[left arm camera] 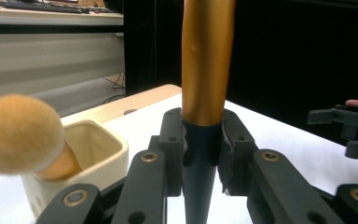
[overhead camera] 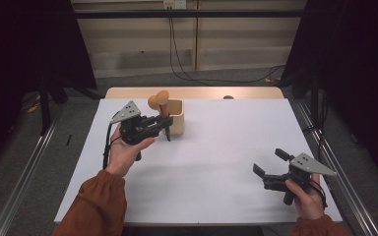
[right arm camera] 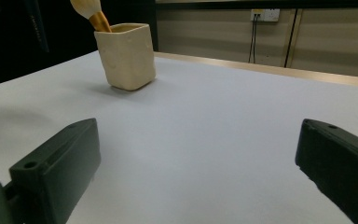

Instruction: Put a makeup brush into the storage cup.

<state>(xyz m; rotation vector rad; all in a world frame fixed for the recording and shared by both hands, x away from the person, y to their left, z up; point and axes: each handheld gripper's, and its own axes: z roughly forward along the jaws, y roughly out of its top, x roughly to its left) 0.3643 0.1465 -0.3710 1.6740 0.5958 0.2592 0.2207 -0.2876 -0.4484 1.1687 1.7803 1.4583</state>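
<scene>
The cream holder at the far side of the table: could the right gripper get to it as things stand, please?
Probably yes: the right gripper is open with nothing held, and bare white table lies between it and the cream holder.

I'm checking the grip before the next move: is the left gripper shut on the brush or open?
Shut on it. In the left gripper view, the left gripper clamps the brush where gold meets black.

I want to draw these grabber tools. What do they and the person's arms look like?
Each hand-held gripper, left and right, is black with two blocky jaws, brass-coloured rivets and a grey three-cornered plate on top. A black cable trails from the left one. The sleeves are rust-orange.
</scene>
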